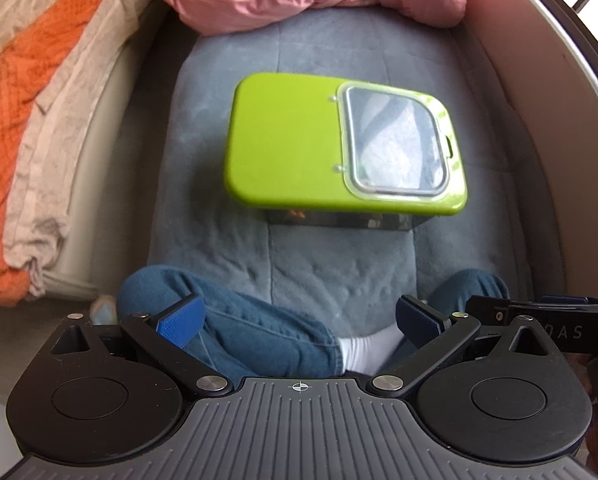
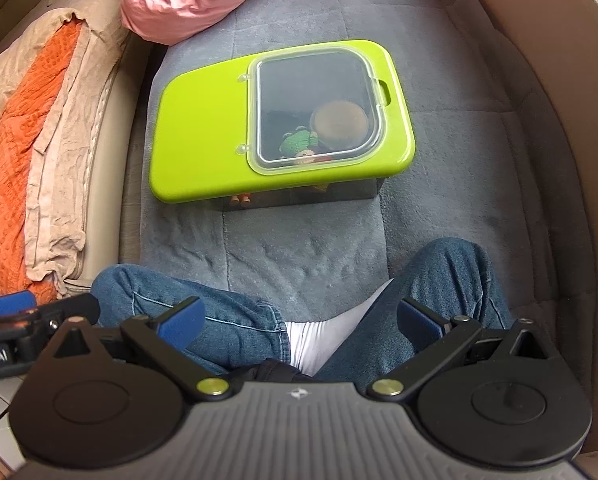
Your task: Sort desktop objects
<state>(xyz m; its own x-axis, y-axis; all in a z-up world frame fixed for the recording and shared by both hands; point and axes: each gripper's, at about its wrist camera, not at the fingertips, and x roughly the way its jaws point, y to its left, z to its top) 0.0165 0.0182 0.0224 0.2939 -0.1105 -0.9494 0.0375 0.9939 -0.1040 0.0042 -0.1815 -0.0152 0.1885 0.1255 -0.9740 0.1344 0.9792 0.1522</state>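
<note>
the storage box (image 2: pixel 283 128) sits well ahead of both tongs on the grey sofa cushion (image 2: pixel 307 240), its green lid (image 1: pixel 291 140) and clear hatch (image 2: pixel 315 114) closed over small toys (image 2: pixel 299 144), so sorting looks finished. the left tongs (image 1: pixel 299 320) and right tongs (image 2: pixel 299 320) hover apart and empty above the person's crossed legs (image 2: pixel 227 320), likely resting there with nothing loose to grasp.

Both wrist cameras look forward and down along their own fingers, held low over the person's crossed legs (image 1: pixel 235 336). Left view faces the green-lidded box (image 1: pixel 291 140) nearly square-on. Right view sits beside it, seeing the box (image 2: pixel 203 140) from slightly farther right. Shared ground: box, grey cushion (image 1: pixel 339 264), pink bedding (image 2: pixel 187 4), orange blanket (image 1: pixel 15 100).
</note>
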